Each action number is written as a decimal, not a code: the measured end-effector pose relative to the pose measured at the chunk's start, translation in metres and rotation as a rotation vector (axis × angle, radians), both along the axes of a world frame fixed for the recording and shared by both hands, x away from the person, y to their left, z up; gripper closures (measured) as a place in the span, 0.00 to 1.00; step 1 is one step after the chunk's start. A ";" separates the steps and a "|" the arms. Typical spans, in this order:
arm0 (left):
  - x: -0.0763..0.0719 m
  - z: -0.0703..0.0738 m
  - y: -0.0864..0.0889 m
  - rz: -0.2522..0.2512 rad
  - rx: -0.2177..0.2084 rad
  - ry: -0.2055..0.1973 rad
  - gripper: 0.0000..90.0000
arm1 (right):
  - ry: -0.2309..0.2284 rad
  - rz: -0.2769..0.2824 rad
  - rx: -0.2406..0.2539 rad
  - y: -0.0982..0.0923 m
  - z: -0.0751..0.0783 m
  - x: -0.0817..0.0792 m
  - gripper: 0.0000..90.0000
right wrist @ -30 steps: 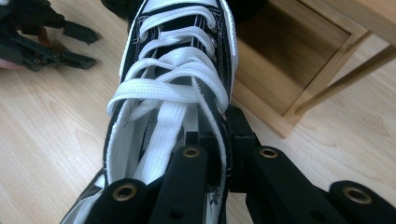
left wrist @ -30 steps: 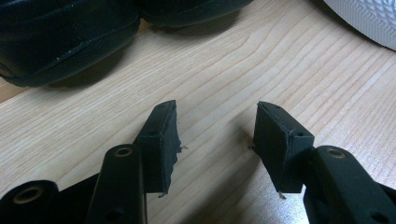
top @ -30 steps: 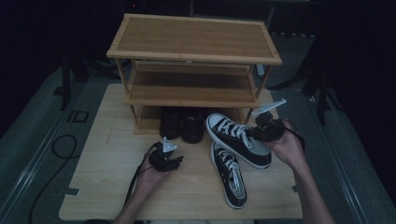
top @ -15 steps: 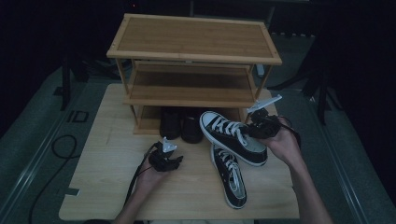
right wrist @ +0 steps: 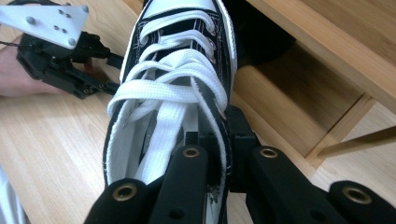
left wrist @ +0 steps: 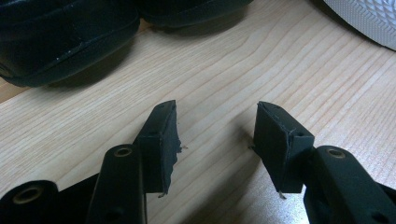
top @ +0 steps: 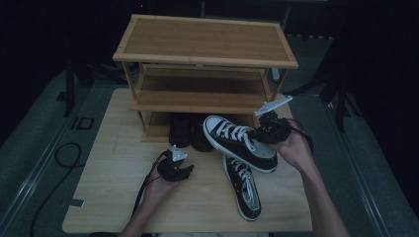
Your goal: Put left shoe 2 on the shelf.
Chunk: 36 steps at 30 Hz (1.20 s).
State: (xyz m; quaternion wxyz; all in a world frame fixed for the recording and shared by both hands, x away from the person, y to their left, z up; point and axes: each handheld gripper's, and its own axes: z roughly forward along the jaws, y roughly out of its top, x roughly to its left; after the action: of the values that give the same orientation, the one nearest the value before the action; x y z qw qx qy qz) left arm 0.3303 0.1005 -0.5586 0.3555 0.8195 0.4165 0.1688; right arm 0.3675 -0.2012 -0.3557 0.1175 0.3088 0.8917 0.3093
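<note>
We've got the right tool point(top: 262, 132) clamped on the side wall of a black-and-white sneaker point(top: 240, 142), one jaw inside the opening, one outside, pads pressing the canvas; seen close in the right tool view point(right wrist: 219, 154). The sneaker point(right wrist: 173, 93) is lifted off the bench point(top: 113, 197), toe pointing toward the shoe rack point(top: 205, 37) and sitting just in front of the rack's bottom level, heel end at our right hand point(top: 296, 150). Its laces are white & loosely crossed, toe cap white. The 2nd sneaker point(top: 243, 186) lies flat on the bench below the lifted one, toe toward the rack, partly under the raised heel. Two dark shoes point(top: 190, 133) stand side by side at the rack's bottom level, just left of the lifted toe; in the left tool view they sit at the top edge point(left wrist: 56, 37). Our left tool point(top: 179, 170) rests low over bare wood at bench center-left, jaws apart w/ nothing between them, clear in the left tool view point(left wrist: 215, 135); it's well apart from both sneakers. In the right tool view the left tool point(right wrist: 60, 60) & its white plate sit beside the lifted sneaker's toe. Rack's upper two levels are bare wood.
</note>
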 end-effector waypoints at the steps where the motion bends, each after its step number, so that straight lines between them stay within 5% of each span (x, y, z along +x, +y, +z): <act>1: 0.000 0.000 0.000 0.000 0.000 0.000 0.56 | 0.000 0.000 0.000 0.000 0.000 0.000 0.98; 20: 0.000 0.000 0.000 -0.002 0.003 0.001 0.56 | -0.039 0.018 0.046 0.010 0.031 0.001 0.98; 36: 0.000 0.000 0.000 -0.004 0.001 0.001 0.56 | -0.059 -0.032 0.067 0.015 0.052 0.018 0.98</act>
State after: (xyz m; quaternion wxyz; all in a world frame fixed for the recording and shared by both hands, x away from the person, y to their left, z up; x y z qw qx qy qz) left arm 0.3305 0.1008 -0.5585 0.3551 0.8208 0.4149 0.1677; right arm 0.3858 -0.1865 -0.3037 0.1386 0.3177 0.8719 0.3458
